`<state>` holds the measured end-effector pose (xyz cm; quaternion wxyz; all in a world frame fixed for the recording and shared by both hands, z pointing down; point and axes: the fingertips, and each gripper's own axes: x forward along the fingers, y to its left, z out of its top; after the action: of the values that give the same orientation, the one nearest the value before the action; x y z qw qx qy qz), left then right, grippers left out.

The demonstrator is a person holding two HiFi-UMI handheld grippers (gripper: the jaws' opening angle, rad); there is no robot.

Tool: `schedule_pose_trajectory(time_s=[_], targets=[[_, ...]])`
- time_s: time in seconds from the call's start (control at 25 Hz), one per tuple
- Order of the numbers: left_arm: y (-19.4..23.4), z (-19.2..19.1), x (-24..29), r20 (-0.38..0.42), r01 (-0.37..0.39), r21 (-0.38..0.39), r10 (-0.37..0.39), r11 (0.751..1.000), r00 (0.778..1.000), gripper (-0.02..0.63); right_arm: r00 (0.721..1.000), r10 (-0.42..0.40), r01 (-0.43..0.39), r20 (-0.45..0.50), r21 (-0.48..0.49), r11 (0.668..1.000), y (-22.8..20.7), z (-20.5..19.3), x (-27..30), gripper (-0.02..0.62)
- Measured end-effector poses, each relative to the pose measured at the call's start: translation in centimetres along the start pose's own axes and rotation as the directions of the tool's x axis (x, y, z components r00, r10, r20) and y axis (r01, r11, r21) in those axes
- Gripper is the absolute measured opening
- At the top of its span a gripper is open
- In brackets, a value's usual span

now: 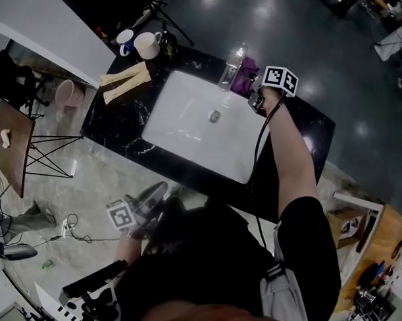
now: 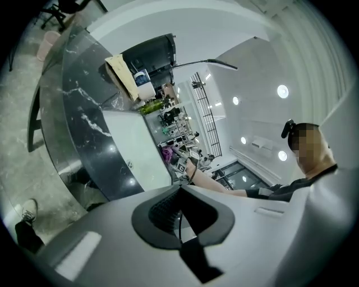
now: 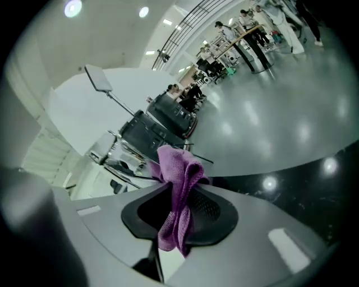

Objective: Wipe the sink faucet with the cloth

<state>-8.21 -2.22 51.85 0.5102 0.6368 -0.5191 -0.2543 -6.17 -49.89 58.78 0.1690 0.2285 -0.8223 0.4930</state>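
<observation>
since the wiping looks like a one-tool job, the left gripper (image 1: 162, 190) hangs back at about seven o'clock in the head view, off the near edge of the black marbled counter (image 1: 117, 124) and close to the person's body. its own view shows the jaws pressed fully together with nothing between them, so it is parked, not working.

further out, the white rectangular sink basin (image 1: 182, 126) fills the middle of the counter, and the person's right arm reaches across its right end toward one o'clock. there the right gripper (image 1: 256, 94) has its jaws partly closed, pinched on a purple microfibre cloth (image 3: 178, 179). the fabric is caught at its middle: a bunched fold stands out ahead of the fingertips and a tail hangs below them. that grip seems chosen so that soft cloth, not hard plastic, meets the metal, and so that the wad can be dragged around a curved surface.

beyond the fingertips, the chrome faucet (image 1: 232, 64) rises from the basin's far rim at roughly twelve o'clock. the cloth sits just beside it, on its four o'clock side; i cannot tell whether the two are touching.

farthest off, at ten to eleven o'clock, beige folded cloths (image 1: 125, 81) and a white mug (image 1: 147, 45) lie well apart from the work.
</observation>
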Motion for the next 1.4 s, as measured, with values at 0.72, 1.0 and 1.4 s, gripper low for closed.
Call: schedule_pose_trajectory(time_s=[0.72, 1.0, 1.4], targets=[[-5.2, 7.8, 4.3, -0.255, 0.314, 0.162, -0.268, 0.936, 0.929, 0.078, 0.877, 0.45, -0.434, 0.171, -0.123, 0.893, 20.3, -13.4, -17.4, 0.097], [-9.0, 5.9, 6.2, -0.409, 0.437, 0.226, -0.323, 0.87, 0.854, 0.198, 0.89, 0.441, -0.428, 0.118, -0.122, 0.896, 25.0, -26.5, -18.3, 0.1], [-8.6, -0.1, 4.1, -0.634, 0.543, 0.148, -0.342, 0.827, 0.694, 0.245, 0.942, 0.317, -0.287, 0.106, -0.23, 0.93, 26.3, -34.6, -18.2, 0.103]])
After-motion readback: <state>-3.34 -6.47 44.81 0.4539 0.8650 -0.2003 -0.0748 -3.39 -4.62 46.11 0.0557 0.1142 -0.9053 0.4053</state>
